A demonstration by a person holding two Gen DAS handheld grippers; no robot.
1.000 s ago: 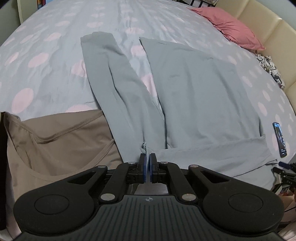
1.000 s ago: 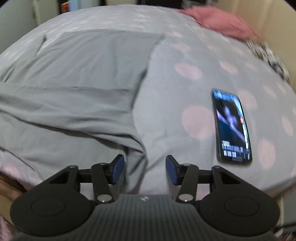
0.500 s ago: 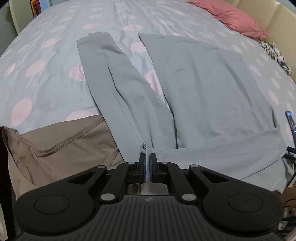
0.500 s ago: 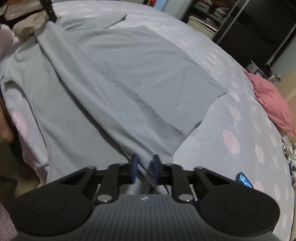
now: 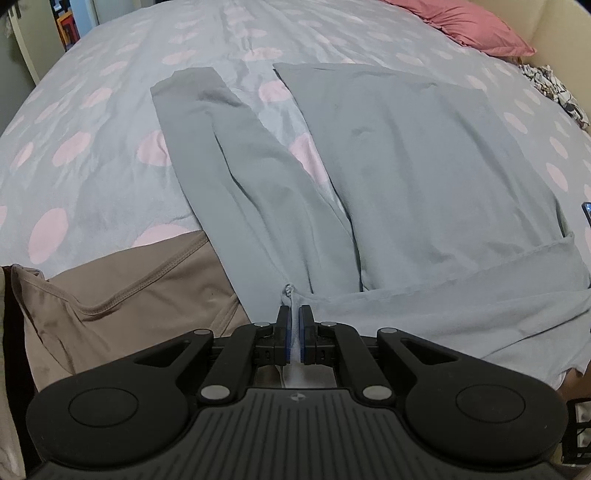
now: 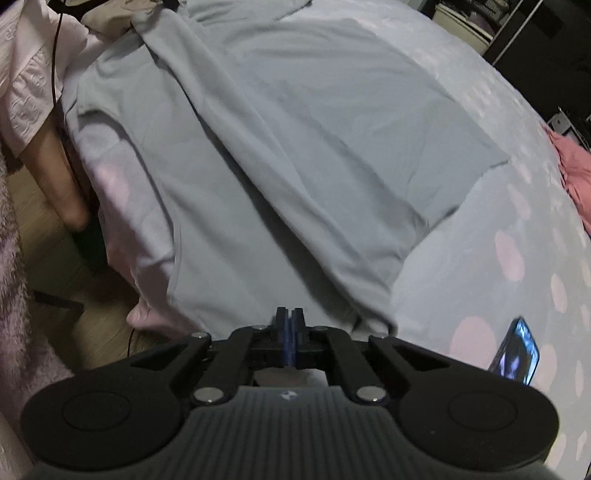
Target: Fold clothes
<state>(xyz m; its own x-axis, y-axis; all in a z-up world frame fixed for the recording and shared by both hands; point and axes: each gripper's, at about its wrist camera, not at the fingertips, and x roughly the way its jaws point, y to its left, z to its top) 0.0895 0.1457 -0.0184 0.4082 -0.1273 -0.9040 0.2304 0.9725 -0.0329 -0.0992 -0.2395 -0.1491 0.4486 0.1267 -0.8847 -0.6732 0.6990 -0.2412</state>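
left gripper (image 5: 294,325) clamped on a pinch of the grey long-sleeved top (image 5: 424,166) at its near edge, a thin ridge of pale cloth standing up between the blue pads. right gripper (image 6: 287,334) drawn tight together at the garment's other near corner, jaws meeting with no gap to be seen; cloth very likely caught there, though hidden under the fingers. best done now, by judgement: lift both corners evenly, keep the edge taut between the two grips, carry it forward over the body and lay it down square, without dragging the layers underneath or letting the far sleeve (image 5: 229,155) trail. spread flat across the spotted bedsheet (image 5: 85,155), body panel smooth with a few shallow creases, one sleeve lying long and slightly wrinkled beside it, the other already crossed over the lower part as a band. soft, thin, matte knit, limp and prone to slipping. beside the left gripper, a tan garment (image 5: 122,295) with a stitched neckline, just touching the sleeve. further out, a pink pillow (image 5: 476,26) near the headboard and a lit phone (image 6: 515,354) lying on the sheet near the right gripper.
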